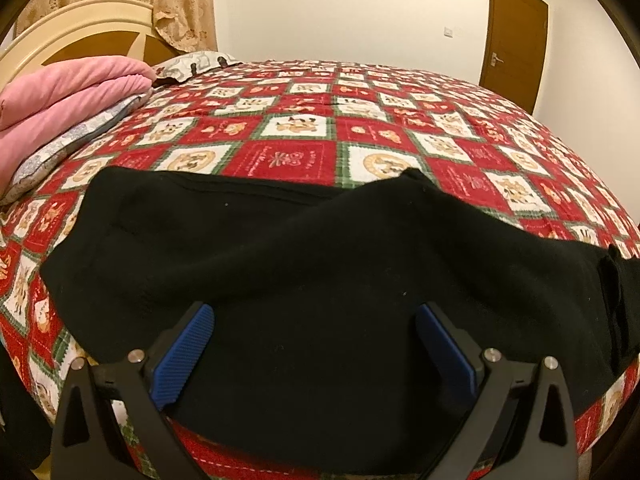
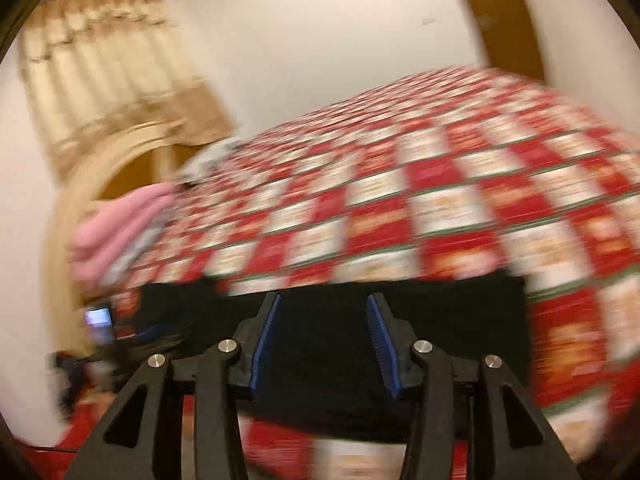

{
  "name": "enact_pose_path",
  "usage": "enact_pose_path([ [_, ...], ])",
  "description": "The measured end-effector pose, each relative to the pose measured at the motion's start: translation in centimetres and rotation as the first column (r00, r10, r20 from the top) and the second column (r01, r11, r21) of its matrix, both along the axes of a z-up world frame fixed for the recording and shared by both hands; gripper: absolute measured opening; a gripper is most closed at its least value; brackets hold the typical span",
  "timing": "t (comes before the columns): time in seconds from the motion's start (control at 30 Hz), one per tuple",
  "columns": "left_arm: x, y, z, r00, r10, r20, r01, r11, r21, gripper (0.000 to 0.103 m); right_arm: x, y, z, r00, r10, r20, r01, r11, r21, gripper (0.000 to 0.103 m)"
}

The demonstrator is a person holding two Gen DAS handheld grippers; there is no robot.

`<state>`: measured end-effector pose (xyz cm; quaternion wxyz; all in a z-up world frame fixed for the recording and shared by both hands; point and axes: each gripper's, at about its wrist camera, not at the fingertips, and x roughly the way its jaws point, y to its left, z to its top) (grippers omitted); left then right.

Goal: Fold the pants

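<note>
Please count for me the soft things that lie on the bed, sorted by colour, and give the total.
Black: 1, the pants, spread across the near edge of the quilt.
Pink: 1, the folded blanket by the headboard.
Grey-patterned: 2, the pillow under the blanket and the second pillow behind it.
Total: 4.
</note>
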<state>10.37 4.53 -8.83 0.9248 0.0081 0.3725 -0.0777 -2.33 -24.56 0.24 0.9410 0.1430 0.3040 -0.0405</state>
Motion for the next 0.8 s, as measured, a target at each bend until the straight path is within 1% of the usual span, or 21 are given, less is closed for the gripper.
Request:
enact_pose_path([
  [0.03,-0.2,-0.1,0.4,1.000,-0.004,0.001,0.004,1.000,-0.028,0.103,-0.7,-1.3,-0.2,0.999,-0.043,-0.016,0.042,0.999,-0.031,0.046],
  [0.1,-0.5,-0.5,1.2,0.999,-0.044,0.005,0.045,0.995,-0.088,0.102,-1.5,-2.7,-1.1,0.994,-0.101,-0.038,0.100,0.994,-0.040,0.046],
  [0.13,-0.8,-1.2,1.8,0.996,-0.084,0.011,0.085,0.989,-0.119,0.102,-1.6,-3.3,-1.6,0.992,-0.113,-0.048,0.111,0.993,-0.034,0.046],
  [0.2,-1.3,-2.8,2.8,0.988,-0.155,0.017,0.155,0.978,-0.140,0.102,-1.9,-3.9,-3.0,0.990,-0.115,-0.081,0.114,0.993,-0.015,0.046],
  [0.23,-1.6,-4.1,3.3,0.979,-0.201,0.016,0.202,0.969,-0.143,0.102,-2.0,-3.9,-3.5,0.991,-0.105,-0.086,0.106,0.994,0.006,0.046],
  [0.3,-2.1,-6.4,3.7,0.960,-0.281,0.014,0.280,0.950,-0.141,0.102,-1.6,-2.6,-4.2,0.997,-0.032,-0.074,0.037,0.997,0.071,0.046],
  [0.37,-2.5,-9.3,3.9,0.939,-0.344,0.012,0.343,0.931,-0.127,0.102,-1.0,-0.7,-4.5,0.996,0.041,-0.084,-0.036,0.997,0.062,0.046],
  [0.4,-2.7,-10.1,3.9,0.935,-0.355,0.009,0.353,0.927,-0.127,0.102,-0.7,0.3,-4.6,0.993,0.071,-0.092,-0.067,0.997,0.047,0.046],
  [0.47,-2.9,-12.2,4.0,0.921,-0.389,-0.005,0.385,0.913,-0.137,0.102,-0.7,2.2,-4.9,0.989,0.113,-0.093,-0.115,0.993,-0.007,0.046],
  [0.53,-3.1,-13.4,4.1,0.915,-0.403,-0.011,0.399,0.908,-0.127,0.102,-0.7,3.9,-5.5,0.982,0.154,-0.112,-0.166,0.981,-0.099,0.046],
  [0.57,-3.3,-13.6,4.1,0.913,-0.408,-0.010,0.404,0.907,-0.115,0.102,-0.8,5.0,-6.0,0.976,0.172,-0.135,-0.194,0.966,-0.171,0.046],
  [0.6,-3.5,-13.8,4.0,0.911,-0.413,-0.008,0.410,0.906,-0.102,0.102,-0.8,5.8,-6.3,0.971,0.189,-0.144,-0.218,0.951,-0.221,0.046],
  [0.67,-3.8,-13.6,3.8,0.910,-0.414,-0.004,0.413,0.908,-0.075,0.102,-1.0,6.6,-6.9,0.965,0.211,-0.158,-0.249,0.925,-0.286,0.046],
  [0.73,-3.7,-13.2,3.3,0.915,-0.403,-0.018,0.401,0.913,-0.071,0.102,-0.3,7.0,-8.1,0.963,0.183,-0.199,-0.246,0.897,-0.367,0.046],
  [0.8,-3.6,-12.7,2.9,0.919,-0.392,-0.038,0.387,0.918,-0.088,0.102,0.5,6.6,-9.3,0.953,0.164,-0.254,-0.256,0.885,-0.390,0.046],
])
